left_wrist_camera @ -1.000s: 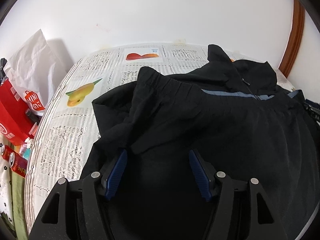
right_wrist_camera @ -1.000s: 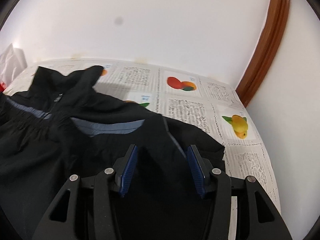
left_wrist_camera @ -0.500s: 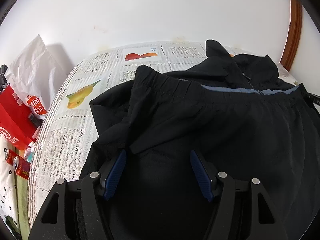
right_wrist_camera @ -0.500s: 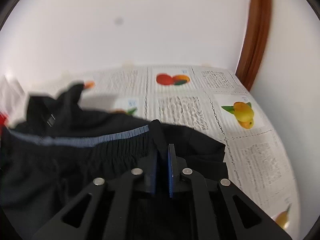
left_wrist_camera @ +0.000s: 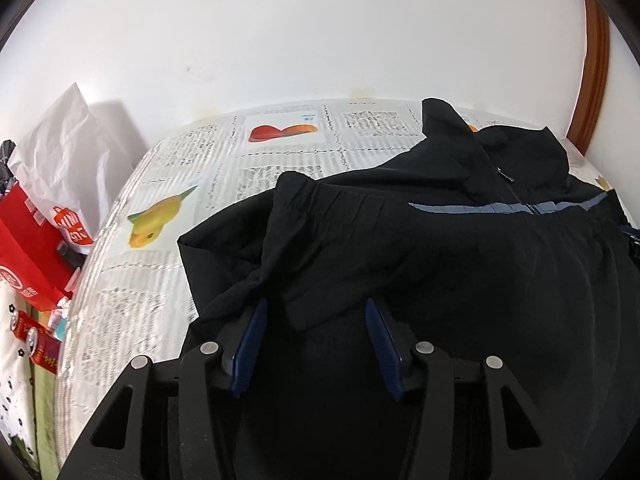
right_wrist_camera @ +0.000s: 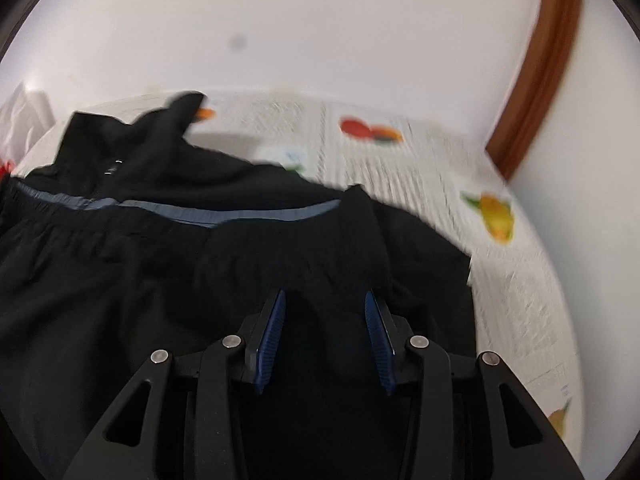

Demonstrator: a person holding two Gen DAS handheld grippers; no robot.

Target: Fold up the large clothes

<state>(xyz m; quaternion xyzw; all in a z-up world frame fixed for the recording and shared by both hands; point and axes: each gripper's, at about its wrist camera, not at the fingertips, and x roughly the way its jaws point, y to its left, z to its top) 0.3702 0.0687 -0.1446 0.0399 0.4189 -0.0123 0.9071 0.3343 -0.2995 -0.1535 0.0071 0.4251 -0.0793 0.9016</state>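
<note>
Both jaws stand wide apart, holding nothing. Between and just ahead of the left gripper (left_wrist_camera: 316, 334) lies a folded flap of the black zip jacket with grey-blue stripe (left_wrist_camera: 460, 248); the right gripper (right_wrist_camera: 325, 332) faces its elastic hem likewise. Beyond, the jacket's long axis runs crosswise over the fruit-print lace tablecloth (left_wrist_camera: 280, 160).

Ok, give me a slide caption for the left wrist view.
Open left gripper poised over the folded-up hem of a black jacket on a fruit-print tablecloth.
</note>
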